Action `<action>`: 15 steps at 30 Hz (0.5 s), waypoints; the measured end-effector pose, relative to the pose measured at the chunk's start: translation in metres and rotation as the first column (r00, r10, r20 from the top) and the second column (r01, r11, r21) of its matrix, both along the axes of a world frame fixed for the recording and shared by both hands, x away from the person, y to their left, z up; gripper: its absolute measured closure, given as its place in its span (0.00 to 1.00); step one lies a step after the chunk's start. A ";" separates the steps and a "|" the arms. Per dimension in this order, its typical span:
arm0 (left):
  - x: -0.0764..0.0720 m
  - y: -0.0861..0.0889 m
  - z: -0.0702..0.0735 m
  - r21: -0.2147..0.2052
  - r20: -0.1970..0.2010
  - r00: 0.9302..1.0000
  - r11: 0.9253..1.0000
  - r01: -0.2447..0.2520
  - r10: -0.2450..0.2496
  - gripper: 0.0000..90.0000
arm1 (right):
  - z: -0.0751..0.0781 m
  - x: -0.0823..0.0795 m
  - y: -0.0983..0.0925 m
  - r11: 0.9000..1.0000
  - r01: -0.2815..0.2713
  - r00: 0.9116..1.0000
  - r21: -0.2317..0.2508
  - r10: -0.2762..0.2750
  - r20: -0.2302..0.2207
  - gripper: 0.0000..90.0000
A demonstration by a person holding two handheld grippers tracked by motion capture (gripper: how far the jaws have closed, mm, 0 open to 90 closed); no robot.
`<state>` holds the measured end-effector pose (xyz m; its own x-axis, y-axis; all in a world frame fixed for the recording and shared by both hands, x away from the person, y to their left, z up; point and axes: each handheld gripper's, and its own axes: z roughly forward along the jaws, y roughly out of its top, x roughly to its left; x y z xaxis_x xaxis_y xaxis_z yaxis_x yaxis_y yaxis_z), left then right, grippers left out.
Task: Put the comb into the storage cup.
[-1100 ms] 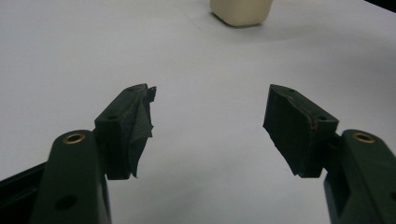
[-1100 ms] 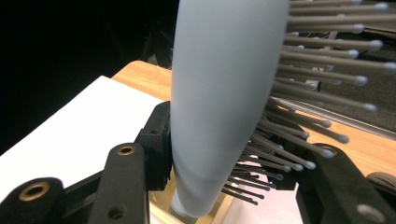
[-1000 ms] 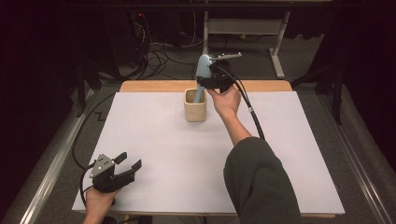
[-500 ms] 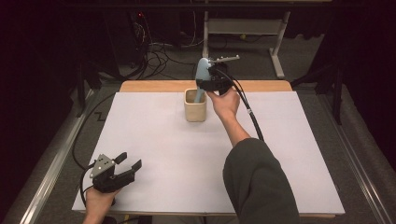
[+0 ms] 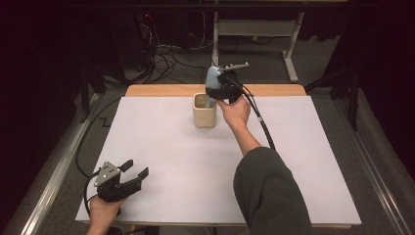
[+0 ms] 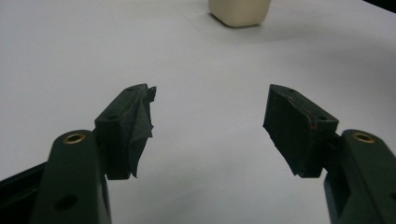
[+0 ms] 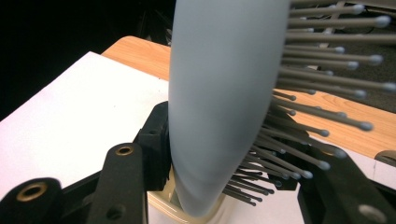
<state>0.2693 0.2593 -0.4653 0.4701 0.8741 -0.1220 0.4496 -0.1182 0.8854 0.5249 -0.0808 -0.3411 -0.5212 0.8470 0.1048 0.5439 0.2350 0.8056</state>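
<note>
White sheeting covers the worktop (image 5: 161, 147), with a strip of bare wood exposed along the far edge and a dark floor with cables behind it.

At the near left corner, the left gripper (image 5: 131, 175) is held low over the sheet by a hand. Its fingers (image 6: 133, 126) are spread wide apart, and nothing is held between them.

Near the middle of the far edge, a cream cup (image 5: 204, 110) is seen standing upright on the sheet.

Just right of the cup, the right gripper (image 5: 215, 92) is held above the rim. Its fingers (image 7: 154, 140) are closed on a pale blue hairbrush (image 7: 219, 93), which is kept upright. The lower end of the hairbrush is placed inside the cup, and the bristles are turned to the right in the right gripper view.
</note>
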 end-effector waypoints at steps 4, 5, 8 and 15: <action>0.000 0.000 0.000 0.000 0.000 1.000 1.000 0.001 -0.001 0.36 | -0.003 0.001 0.002 1.000 -0.005 1.000 -0.003 0.005 -0.004 0.57; 0.000 0.000 0.000 0.000 0.001 1.000 1.000 0.002 -0.002 0.36 | -0.004 0.001 0.002 1.000 -0.005 1.000 -0.005 0.005 -0.006 0.57; 0.000 0.000 0.000 -0.004 0.002 1.000 1.000 0.002 -0.002 0.36 | -0.005 0.000 0.004 1.000 -0.006 1.000 -0.010 0.006 -0.011 0.57; 0.000 -0.001 0.000 -0.010 -0.002 1.000 1.000 0.006 -0.007 0.36 | -0.009 0.001 0.004 1.000 -0.010 1.000 -0.013 0.010 -0.022 0.56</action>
